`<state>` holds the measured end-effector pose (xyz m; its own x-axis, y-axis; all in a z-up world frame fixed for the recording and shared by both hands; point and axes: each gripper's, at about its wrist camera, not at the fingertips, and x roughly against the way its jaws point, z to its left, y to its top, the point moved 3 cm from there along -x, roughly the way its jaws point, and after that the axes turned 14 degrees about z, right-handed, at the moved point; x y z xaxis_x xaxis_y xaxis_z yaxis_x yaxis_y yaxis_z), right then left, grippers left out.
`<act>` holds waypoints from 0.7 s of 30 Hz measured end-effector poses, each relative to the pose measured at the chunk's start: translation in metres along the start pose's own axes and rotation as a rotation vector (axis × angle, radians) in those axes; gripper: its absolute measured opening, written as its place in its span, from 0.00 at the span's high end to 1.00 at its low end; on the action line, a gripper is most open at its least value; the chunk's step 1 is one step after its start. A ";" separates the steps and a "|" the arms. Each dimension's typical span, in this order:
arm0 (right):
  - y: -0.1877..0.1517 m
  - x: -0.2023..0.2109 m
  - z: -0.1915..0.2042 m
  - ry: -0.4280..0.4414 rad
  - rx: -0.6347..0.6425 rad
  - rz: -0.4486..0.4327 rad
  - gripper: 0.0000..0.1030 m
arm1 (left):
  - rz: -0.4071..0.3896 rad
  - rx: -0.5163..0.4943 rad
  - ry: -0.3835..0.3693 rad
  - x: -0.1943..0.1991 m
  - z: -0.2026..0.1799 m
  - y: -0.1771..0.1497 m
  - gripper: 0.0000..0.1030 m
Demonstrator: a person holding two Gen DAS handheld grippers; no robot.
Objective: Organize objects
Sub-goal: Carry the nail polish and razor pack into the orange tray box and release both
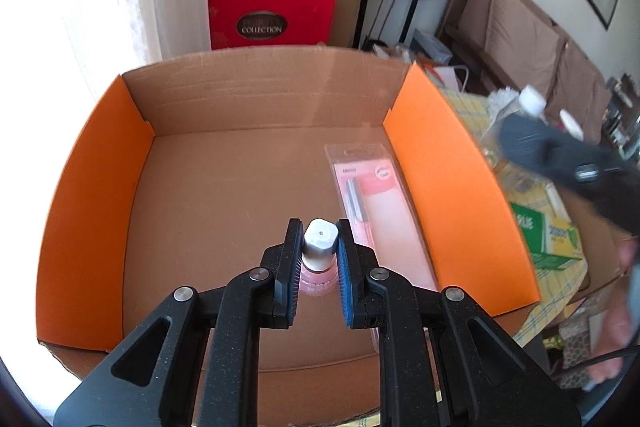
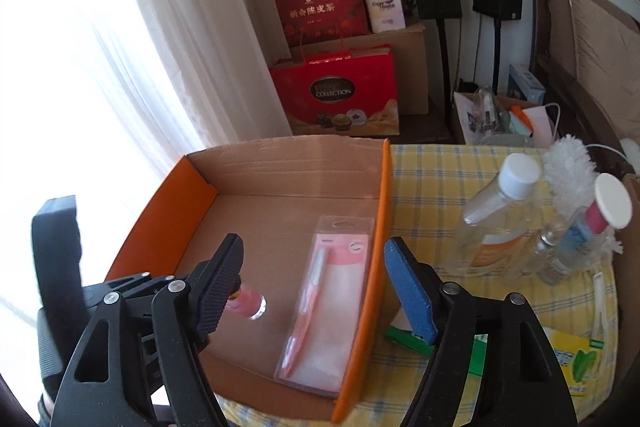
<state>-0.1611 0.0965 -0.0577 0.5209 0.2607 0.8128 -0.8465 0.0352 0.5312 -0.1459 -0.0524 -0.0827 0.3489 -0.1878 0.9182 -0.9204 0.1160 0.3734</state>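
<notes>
Here's the cardboard box (image 1: 256, 131) with its orange side flaps, wide open on the yellow checked tablecloth (image 2: 432, 179), and it's filling up: the pink blister pack (image 1: 376, 211) already lies flat on the floor of the box along the right wall. Out on the cloth, well apart from the box, wait the clear bottle with the white cap (image 2: 500, 211), the white duster (image 2: 568, 171), a smaller bottle with a pink neck (image 2: 588, 227) and a green-and-yellow carton (image 1: 548, 235). Now the action: the left gripper (image 1: 319, 245) is clamped on the silver cap of a small pink nail-polish bottle (image 1: 318, 269), carrying it over the box floor just left of the pack, clear of it. Placing looks like the step in hand; the next move calls for lowering it until it stands, then letting go. The right gripper (image 2: 316, 287) hangs over the box's right wall, jaws spread and empty, likely free to fetch something from the cloth.
</notes>
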 end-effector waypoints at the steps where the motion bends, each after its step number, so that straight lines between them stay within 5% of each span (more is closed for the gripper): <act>1: -0.003 0.004 -0.001 -0.002 0.003 -0.001 0.27 | 0.010 -0.005 0.006 -0.003 -0.002 -0.001 0.86; 10: -0.025 0.027 -0.021 -0.024 -0.006 0.008 0.27 | 0.046 -0.025 0.010 -0.008 -0.010 -0.011 0.85; 15: -0.036 0.038 -0.041 -0.041 -0.041 0.002 0.26 | 0.005 0.054 -0.047 0.008 0.002 -0.008 0.38; 21: -0.051 0.053 -0.065 -0.074 -0.079 -0.008 0.24 | -0.052 0.125 -0.110 0.031 0.012 -0.007 0.21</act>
<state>-0.0978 0.1709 -0.0569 0.5321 0.1878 0.8256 -0.8467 0.1136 0.5199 -0.1314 -0.0703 -0.0587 0.3813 -0.2968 0.8755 -0.9188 -0.0173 0.3943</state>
